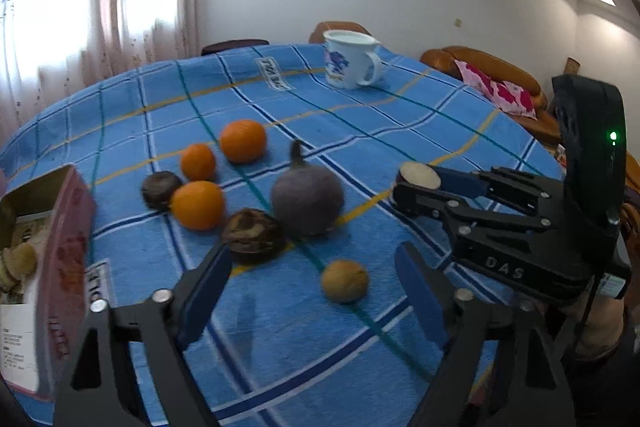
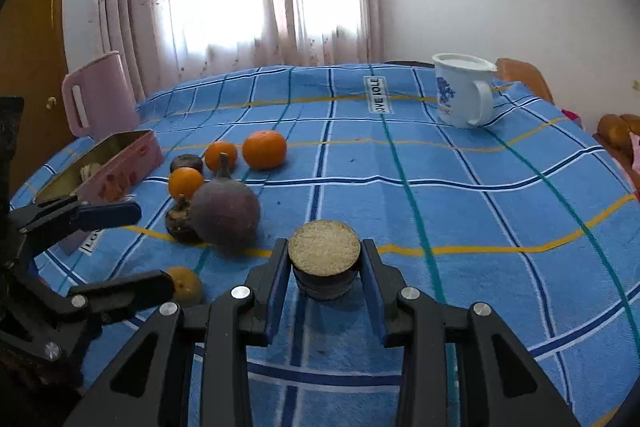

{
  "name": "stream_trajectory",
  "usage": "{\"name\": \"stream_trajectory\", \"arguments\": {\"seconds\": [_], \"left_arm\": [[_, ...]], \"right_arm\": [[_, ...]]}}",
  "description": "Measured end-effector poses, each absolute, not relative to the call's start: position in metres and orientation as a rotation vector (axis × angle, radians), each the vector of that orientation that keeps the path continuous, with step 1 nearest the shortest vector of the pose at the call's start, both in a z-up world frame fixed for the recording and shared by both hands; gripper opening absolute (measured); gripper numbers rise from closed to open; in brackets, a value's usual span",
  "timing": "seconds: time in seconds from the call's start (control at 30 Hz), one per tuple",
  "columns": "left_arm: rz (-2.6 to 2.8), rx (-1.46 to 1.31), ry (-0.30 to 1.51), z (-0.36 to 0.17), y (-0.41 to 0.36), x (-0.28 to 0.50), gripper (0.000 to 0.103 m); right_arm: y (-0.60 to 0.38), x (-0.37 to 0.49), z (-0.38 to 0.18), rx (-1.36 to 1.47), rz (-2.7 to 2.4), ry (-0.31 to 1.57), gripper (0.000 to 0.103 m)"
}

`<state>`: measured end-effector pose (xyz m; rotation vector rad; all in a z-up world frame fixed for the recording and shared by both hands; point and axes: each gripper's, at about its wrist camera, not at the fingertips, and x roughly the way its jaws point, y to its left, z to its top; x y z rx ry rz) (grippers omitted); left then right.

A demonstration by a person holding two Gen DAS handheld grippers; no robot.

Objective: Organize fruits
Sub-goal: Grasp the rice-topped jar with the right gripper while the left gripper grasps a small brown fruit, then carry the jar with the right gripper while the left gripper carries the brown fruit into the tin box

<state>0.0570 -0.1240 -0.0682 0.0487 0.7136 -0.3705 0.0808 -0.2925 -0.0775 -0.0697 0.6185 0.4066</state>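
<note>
Three oranges [image 1: 198, 205] [image 2: 265, 149], a large purple fruit [image 1: 307, 199] [image 2: 225, 218], two dark brown fruits [image 1: 252, 235] [image 2: 181, 221] and a small tan fruit [image 1: 345, 281] [image 2: 185, 285] lie on the blue checked cloth. My left gripper [image 1: 310, 291] is open, its jaws wide apart, with the tan fruit just ahead between them. My right gripper [image 2: 324, 267] is shut on a cut half fruit [image 2: 324, 249] with a pale flat face, held just above the cloth; it also shows in the left wrist view [image 1: 420, 175].
An open pink tin box [image 1: 48, 267] [image 2: 108, 167] with food inside stands at the left. A white mug [image 1: 352, 61] [image 2: 464, 89] stands at the far side. A pink cutting board [image 2: 98, 95] leans at the table's left edge. A sofa [image 1: 492, 75] is behind.
</note>
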Motion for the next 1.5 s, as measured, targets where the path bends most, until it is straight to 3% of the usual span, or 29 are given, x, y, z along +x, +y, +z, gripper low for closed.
{"name": "stream_trajectory", "arguments": {"seconds": [0.13,0.2,0.5,0.6,1.5], "left_arm": [[-0.403,0.068,0.757,-0.076,-0.136,0.061,0.051],[-0.414,0.077,0.78,-0.08,-0.14,0.062,0.044],[-0.439,0.026,0.83,-0.085,-0.137,0.071,0.043],[-0.46,0.038,0.824,-0.085,-0.14,0.067,0.029],[-0.338,0.036,0.628,-0.067,-0.109,0.044,0.029]], "right_arm": [[-0.296,0.082,-0.078,-0.059,0.411,0.612,0.036],[-0.294,0.082,-0.079,-0.062,0.413,0.611,0.036],[-0.292,0.079,-0.079,-0.084,0.4,0.601,0.036],[-0.293,0.079,-0.079,-0.079,0.401,0.6,0.036],[-0.294,0.054,-0.072,-0.098,0.46,0.422,0.036]]}}
